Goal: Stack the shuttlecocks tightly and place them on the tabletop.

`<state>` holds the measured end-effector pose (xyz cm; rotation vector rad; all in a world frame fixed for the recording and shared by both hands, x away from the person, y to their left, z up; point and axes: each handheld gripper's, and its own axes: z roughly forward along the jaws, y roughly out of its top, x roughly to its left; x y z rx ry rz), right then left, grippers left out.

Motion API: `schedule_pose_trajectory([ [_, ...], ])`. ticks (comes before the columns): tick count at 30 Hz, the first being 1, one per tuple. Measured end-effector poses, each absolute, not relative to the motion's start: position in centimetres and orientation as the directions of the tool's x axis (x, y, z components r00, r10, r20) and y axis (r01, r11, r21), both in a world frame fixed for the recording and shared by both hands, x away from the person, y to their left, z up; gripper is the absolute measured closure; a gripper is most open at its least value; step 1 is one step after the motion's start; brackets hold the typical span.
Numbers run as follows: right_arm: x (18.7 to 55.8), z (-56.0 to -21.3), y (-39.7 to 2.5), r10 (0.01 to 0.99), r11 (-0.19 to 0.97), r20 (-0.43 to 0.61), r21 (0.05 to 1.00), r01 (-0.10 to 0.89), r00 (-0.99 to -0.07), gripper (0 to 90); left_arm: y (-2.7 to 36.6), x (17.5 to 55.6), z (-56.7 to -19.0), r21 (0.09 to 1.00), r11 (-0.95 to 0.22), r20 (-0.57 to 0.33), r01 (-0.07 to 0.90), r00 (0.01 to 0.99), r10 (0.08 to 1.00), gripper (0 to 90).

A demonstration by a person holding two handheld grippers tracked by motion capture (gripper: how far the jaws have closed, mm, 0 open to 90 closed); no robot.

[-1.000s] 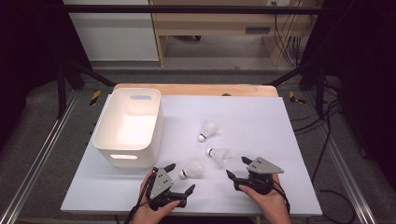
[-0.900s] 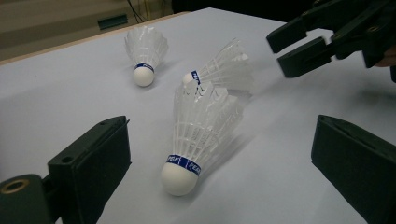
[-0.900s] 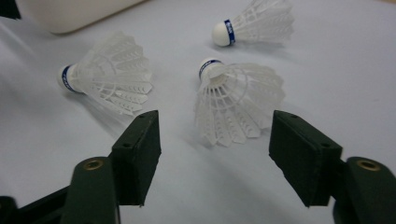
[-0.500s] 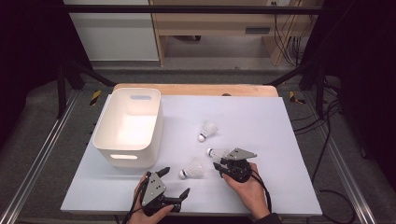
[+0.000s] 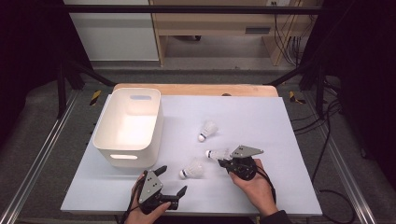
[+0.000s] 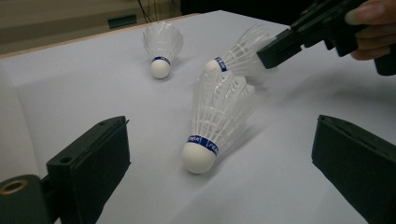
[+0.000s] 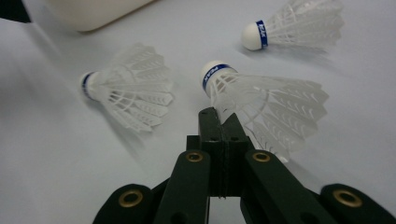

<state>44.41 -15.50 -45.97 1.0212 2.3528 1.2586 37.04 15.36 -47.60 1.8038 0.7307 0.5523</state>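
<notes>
Looks like a lab or test bay: white worktop (image 5: 252, 116) fenced by black frame posts (image 5: 63, 84), metal floor rails (image 5: 39, 158), loose cables (image 5: 327, 140), plain wooden bench (image 5: 219, 18) behind.

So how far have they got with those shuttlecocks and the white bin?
Nothing is in the bin yet; its inside looks empty. In hand: the right gripper has its jaws pinched on the feathers of the middle shuttlecock, which is not clearly lifted. The left gripper is open, facing the near shuttlecock. Left, presumably: all three, including the far shuttlecock, still go into the bin.
</notes>
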Motion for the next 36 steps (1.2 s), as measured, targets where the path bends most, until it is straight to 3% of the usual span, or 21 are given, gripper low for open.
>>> schedule_pose_trajectory([
  [8,43.0,-45.5,-14.5,0.578,0.437,0.08,0.81,0.391,-0.812,90.0,15.4,37.1,-47.7,0.941,-0.252,0.021,0.227,0.703,0.711,4.4],
  [22,42.2,-46.5,-11.7,0.438,0.525,0.091,0.782,0.336,-0.894,90.0,16.0,37.2,-47.4,0.945,-0.235,0.011,0.228,0.696,0.718,4.9],
  [36,41.7,-47.5,-11.0,0.404,0.551,0.058,0.781,0.294,-0.913,87.2,15.7,37.2,-47.5,0.941,-0.248,0.016,0.229,0.704,0.71,5.0],
])
